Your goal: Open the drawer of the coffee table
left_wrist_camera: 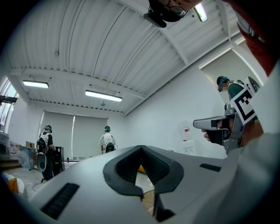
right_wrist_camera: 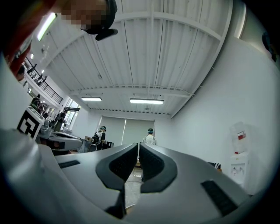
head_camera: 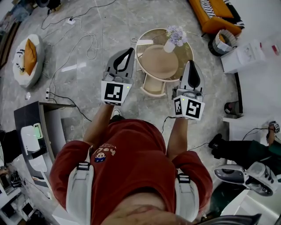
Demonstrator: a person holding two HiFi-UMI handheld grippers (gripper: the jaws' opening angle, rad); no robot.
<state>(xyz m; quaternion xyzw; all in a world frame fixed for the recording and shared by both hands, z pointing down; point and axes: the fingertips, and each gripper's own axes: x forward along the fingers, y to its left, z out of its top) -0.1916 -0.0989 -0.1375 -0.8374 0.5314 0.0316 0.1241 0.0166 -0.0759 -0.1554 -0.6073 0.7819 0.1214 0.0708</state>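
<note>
The round beige coffee table point(head_camera: 164, 61) stands on the marble floor ahead of me, with a vase of pale purple flowers point(head_camera: 175, 35) on its far side. A cream boxy part, apparently the drawer point(head_camera: 154, 88), shows under the top's near edge; I cannot tell whether it is pulled out. My left gripper point(head_camera: 131, 51) point(left_wrist_camera: 141, 148) is held up left of the table, shut and empty. My right gripper point(head_camera: 191, 63) point(right_wrist_camera: 138, 144) hovers over the table's right edge, also shut on nothing. Both point slightly upward, so neither gripper view shows the table top.
An orange sofa point(head_camera: 215, 13) and a basket point(head_camera: 224, 41) lie beyond the table. A white box point(head_camera: 243, 57) sits at the right. A round cushion point(head_camera: 28, 59) and loose cables point(head_camera: 79, 48) are on the floor at left, a dark desk point(head_camera: 39, 132) nearer. People point(left_wrist_camera: 107, 141) stand at the room's far end.
</note>
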